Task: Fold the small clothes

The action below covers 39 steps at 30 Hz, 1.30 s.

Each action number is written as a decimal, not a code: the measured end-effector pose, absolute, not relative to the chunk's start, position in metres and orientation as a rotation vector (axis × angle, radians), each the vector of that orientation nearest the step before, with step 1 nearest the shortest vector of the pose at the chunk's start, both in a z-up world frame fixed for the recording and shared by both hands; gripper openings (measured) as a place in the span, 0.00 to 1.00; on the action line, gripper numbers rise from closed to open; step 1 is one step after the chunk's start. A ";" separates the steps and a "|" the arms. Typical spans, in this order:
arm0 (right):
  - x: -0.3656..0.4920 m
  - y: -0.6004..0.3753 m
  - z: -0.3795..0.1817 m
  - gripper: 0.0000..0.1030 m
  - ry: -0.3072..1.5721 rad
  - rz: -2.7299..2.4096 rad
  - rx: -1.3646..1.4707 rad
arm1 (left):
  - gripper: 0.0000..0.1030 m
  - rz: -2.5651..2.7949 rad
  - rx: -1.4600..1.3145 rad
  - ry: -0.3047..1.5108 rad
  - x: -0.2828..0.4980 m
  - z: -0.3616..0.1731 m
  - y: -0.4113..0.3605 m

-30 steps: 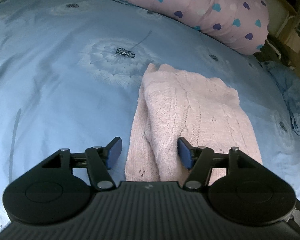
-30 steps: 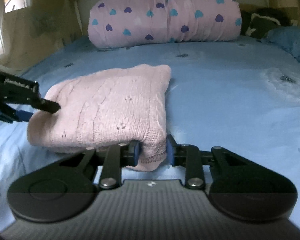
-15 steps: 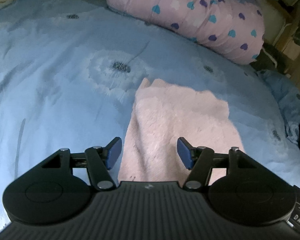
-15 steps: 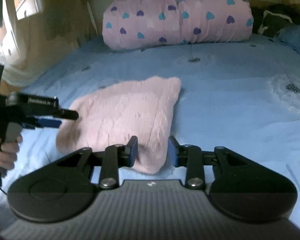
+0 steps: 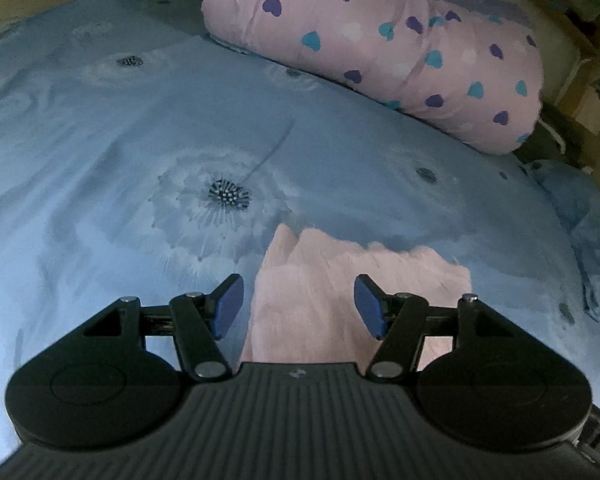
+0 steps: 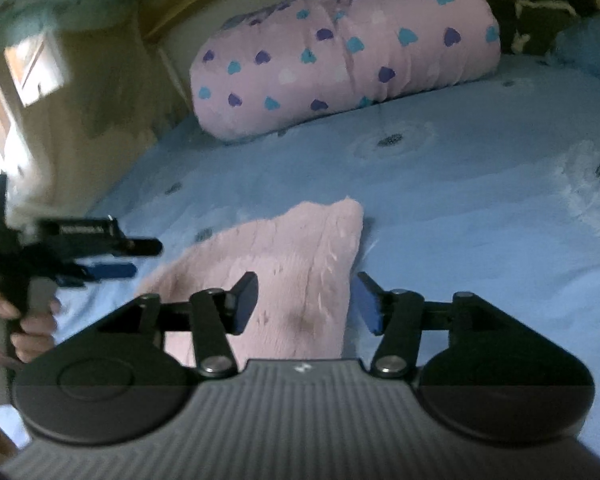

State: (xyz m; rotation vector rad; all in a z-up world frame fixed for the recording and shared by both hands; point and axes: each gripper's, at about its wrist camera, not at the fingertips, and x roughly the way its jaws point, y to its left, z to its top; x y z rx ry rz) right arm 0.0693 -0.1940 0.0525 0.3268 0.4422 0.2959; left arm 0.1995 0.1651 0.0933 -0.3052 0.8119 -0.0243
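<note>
A folded pink knitted sweater (image 5: 340,300) lies flat on the blue bed sheet (image 5: 140,140). My left gripper (image 5: 298,306) hangs above its near end, open, with nothing between its blue pads. In the right wrist view the same pink sweater (image 6: 296,272) lies below my right gripper (image 6: 306,302), whose jaws are opening; the pads stand clear of the cloth. The left gripper (image 6: 112,258) also shows at the left of that view, held by a hand (image 6: 32,328), off the sweater's far edge.
A rolled pink quilt with heart print (image 5: 400,48) lies along the head of the bed, and shows again as the quilt (image 6: 340,68) in the right wrist view. Crumpled blue bedding (image 5: 588,232) sits at the right edge. A wooden bed frame (image 5: 572,16) stands behind.
The right gripper let go of the sweater's corner, opened wider and rose. The left gripper pulled back and up from the sweater, so the garment looks smaller and lower in its view.
</note>
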 end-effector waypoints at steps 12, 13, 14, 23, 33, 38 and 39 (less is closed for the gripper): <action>0.137 -0.192 0.015 0.55 0.523 0.253 0.480 | 0.33 -0.068 -0.396 0.877 0.237 0.039 0.166; 0.138 -0.192 0.012 0.56 0.521 0.253 0.499 | 0.25 -0.068 -0.399 0.870 0.235 0.040 0.166; 0.137 -0.191 0.010 0.58 0.516 0.256 0.511 | 0.17 -0.062 -0.390 0.851 0.234 0.043 0.166; 0.117 -0.180 0.000 0.58 0.452 0.295 0.464 | 0.15 0.042 -0.223 0.801 0.238 0.032 0.158; 0.104 -0.182 0.005 0.60 0.438 0.280 0.436 | 0.20 0.028 -0.243 0.808 0.220 0.065 0.152; 0.078 -0.187 0.010 0.60 0.443 0.280 0.460 | 0.52 0.043 -0.256 0.829 0.187 0.090 0.145; 0.073 -0.188 0.011 0.60 0.448 0.284 0.465 | 0.59 0.059 -0.260 0.836 0.179 0.093 0.145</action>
